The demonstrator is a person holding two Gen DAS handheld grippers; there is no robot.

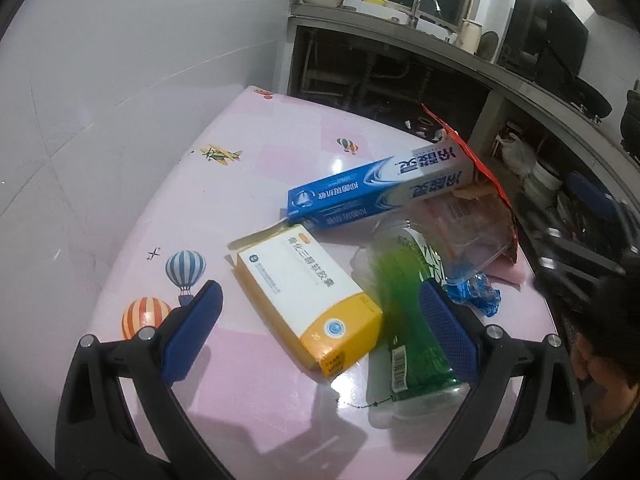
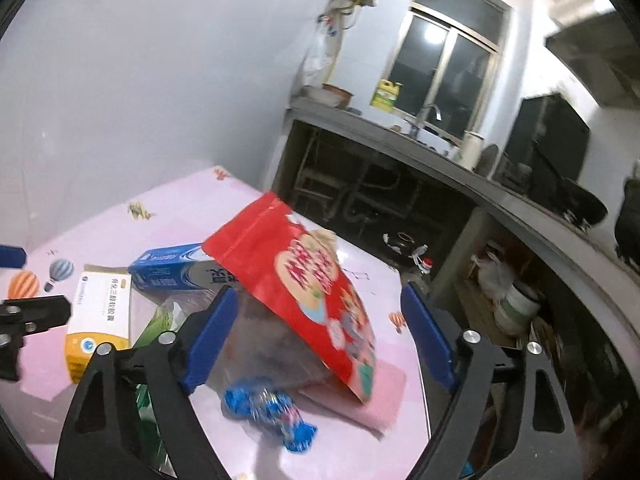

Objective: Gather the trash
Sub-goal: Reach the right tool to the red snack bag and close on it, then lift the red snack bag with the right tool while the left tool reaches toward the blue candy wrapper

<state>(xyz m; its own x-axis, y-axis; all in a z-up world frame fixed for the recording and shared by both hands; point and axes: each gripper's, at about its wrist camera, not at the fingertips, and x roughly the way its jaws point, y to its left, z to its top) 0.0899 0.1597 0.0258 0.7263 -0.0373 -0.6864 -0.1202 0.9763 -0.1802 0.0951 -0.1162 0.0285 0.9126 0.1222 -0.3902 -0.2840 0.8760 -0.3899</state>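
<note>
L gripper [image 1: 320,320] jaws are held spread over yellow-white cardboard medicine box [image 1: 308,300]; R gripper [image 2: 320,332] jaws are spread round red foil snack pouch [image 2: 296,280] on pink tabletop [image 1: 248,168].

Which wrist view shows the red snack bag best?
The right wrist view: the red snack bag fills the middle, its printed face visible between the open fingers. The left wrist view shows only its edge behind the toothpaste box.

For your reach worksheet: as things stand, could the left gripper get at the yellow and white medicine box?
Probably yes: the left gripper is open, the medicine box lies between its fingers, nothing covering it.
</note>
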